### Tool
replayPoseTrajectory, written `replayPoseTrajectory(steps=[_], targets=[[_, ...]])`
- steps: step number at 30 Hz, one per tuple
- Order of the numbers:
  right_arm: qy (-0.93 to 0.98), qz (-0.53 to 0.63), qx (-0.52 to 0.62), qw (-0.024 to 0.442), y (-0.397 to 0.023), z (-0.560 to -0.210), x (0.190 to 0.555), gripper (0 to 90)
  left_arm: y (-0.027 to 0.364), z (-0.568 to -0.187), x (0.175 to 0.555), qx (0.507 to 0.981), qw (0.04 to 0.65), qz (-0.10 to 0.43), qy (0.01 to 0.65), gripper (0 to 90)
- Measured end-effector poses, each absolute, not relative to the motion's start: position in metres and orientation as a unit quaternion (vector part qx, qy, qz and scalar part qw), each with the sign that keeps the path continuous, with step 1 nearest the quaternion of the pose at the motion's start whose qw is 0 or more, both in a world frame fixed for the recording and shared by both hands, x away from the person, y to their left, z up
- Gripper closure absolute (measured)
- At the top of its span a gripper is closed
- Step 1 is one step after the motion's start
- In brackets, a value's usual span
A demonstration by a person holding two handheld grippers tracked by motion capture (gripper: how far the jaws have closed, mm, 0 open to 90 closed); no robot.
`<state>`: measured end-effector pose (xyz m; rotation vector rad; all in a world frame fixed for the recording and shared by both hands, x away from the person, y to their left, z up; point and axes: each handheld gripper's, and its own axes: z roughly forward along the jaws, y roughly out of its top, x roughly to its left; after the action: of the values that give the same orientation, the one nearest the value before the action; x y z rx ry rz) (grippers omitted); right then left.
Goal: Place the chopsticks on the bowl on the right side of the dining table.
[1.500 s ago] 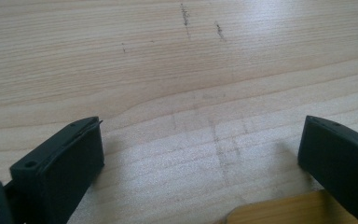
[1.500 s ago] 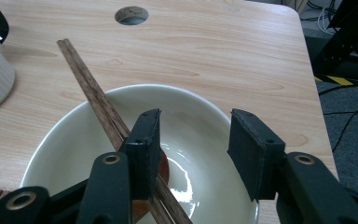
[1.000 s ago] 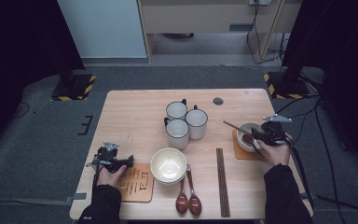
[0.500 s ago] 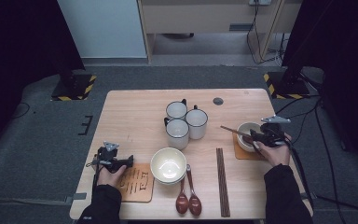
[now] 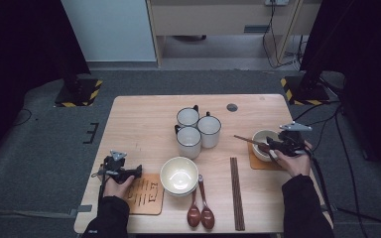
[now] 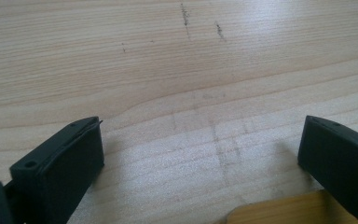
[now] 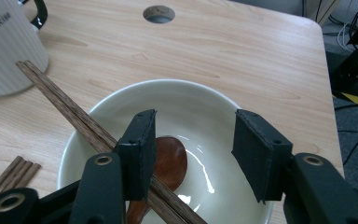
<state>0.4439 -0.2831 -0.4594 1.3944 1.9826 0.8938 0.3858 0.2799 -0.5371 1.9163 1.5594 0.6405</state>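
3 mugs [image 5: 198,130], 2 bowls [image 5: 179,175], 3 wooden spoons [image 5: 200,212], 2 coasters [image 5: 146,197], 2 chopstick sets [image 5: 236,192], 1 desk [image 5: 139,124].

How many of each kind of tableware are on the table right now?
Mugs: 3
Bowls: 2, the second on the right coaster
Wooden spoons: 3, one of them lying in the right bowl
Chopstick sets: 2, one resting across the right bowl
Coasters: 2
Total: 12
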Motion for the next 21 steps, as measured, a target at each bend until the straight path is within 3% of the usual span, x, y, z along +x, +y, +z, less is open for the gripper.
replayPoseTrajectory(steps=[11, 21], targets=[[0.730, 0.363, 0.495, 0.301, -0.285, -0.437, 0.422, 46.2, 0.280, -0.537, 0.386, 0.718, 0.290, 0.240, 0.585, 0.0], [0.729, 0.365, 0.492, 0.307, -0.290, -0.428, 0.402, 50.5, 0.280, -0.537, 0.386, 0.718, 0.290, 0.240, 0.585, 0.0]])
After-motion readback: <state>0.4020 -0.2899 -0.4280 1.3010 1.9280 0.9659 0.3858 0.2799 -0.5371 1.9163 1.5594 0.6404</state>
